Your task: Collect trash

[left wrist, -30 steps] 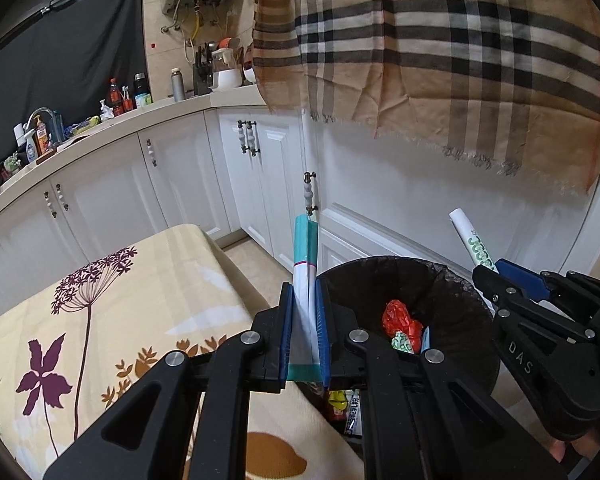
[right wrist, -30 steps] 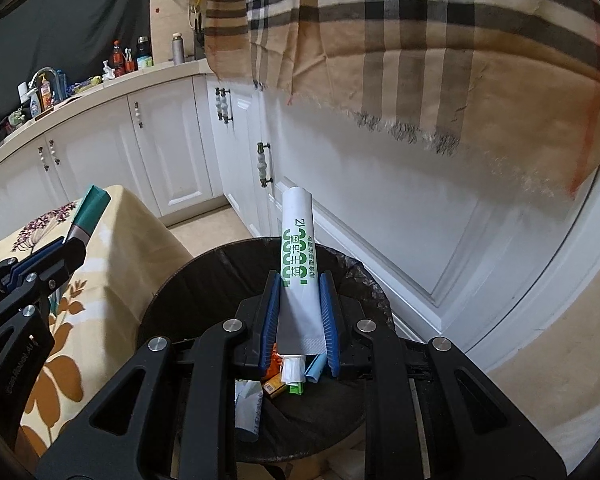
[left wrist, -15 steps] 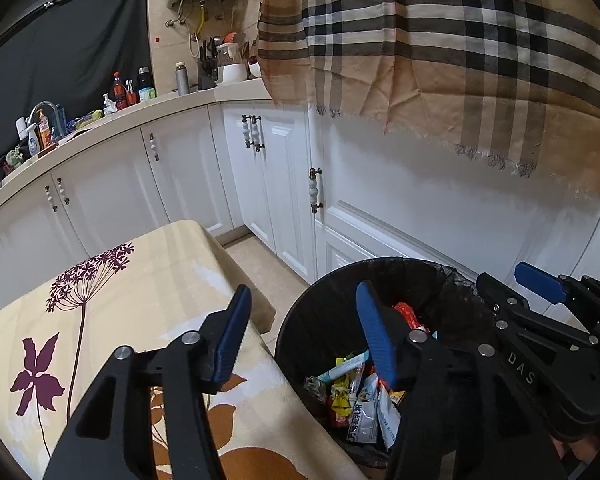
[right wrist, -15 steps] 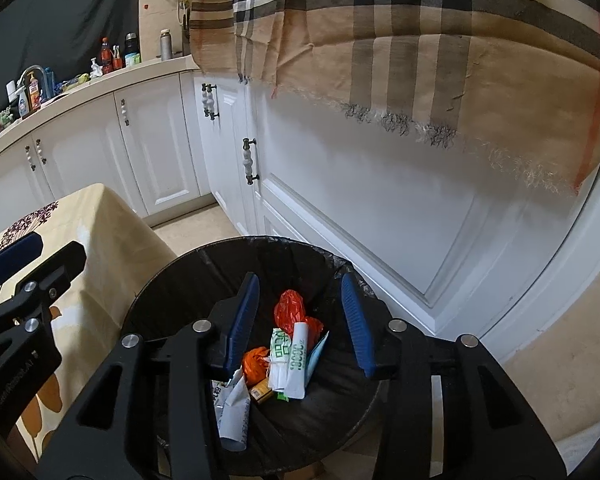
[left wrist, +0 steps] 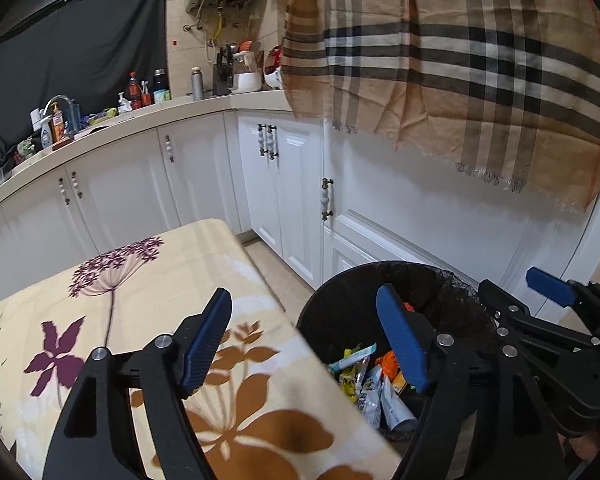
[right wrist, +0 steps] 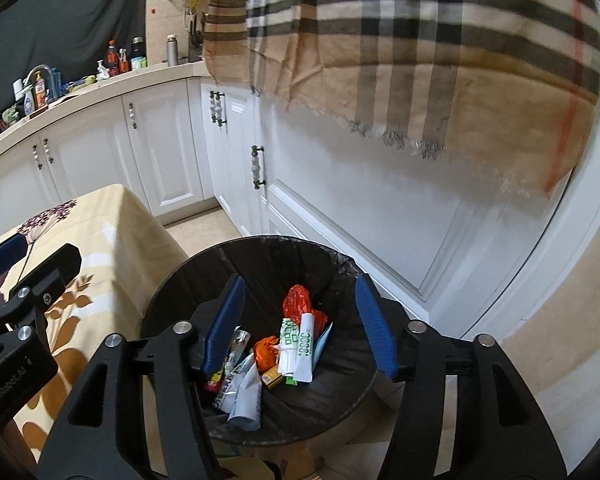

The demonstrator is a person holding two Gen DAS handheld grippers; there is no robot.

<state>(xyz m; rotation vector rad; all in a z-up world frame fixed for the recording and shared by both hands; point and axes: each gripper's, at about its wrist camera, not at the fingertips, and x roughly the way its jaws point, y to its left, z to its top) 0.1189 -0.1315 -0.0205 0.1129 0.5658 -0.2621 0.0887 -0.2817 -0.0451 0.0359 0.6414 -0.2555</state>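
A round black bin [right wrist: 300, 258] [left wrist: 344, 292] lined with a black bag stands on the floor beside the table. Inside lie several wrappers, a red bag [right wrist: 298, 300] and a white tube with green print [right wrist: 305, 346]. My right gripper [right wrist: 300, 320] hangs over the bin, its jaws opening with nothing between them. My left gripper [left wrist: 304, 344] straddles the table's edge and the bin's rim, its jaws also opening and empty. The right gripper [left wrist: 548, 300] shows at the right of the left wrist view.
A table under a cream cloth with flower prints [left wrist: 148, 280] lies left of the bin. White cabinets [left wrist: 204, 176] run behind, with bottles and a sink on the counter [left wrist: 100, 120]. A checked scarf [left wrist: 460, 60] hangs over the white door above the bin.
Both grippers opened. The teal and white wrapper left the left jaws and the white tube left the right jaws; the tube now lies in the bin. Both hands drew back slightly.
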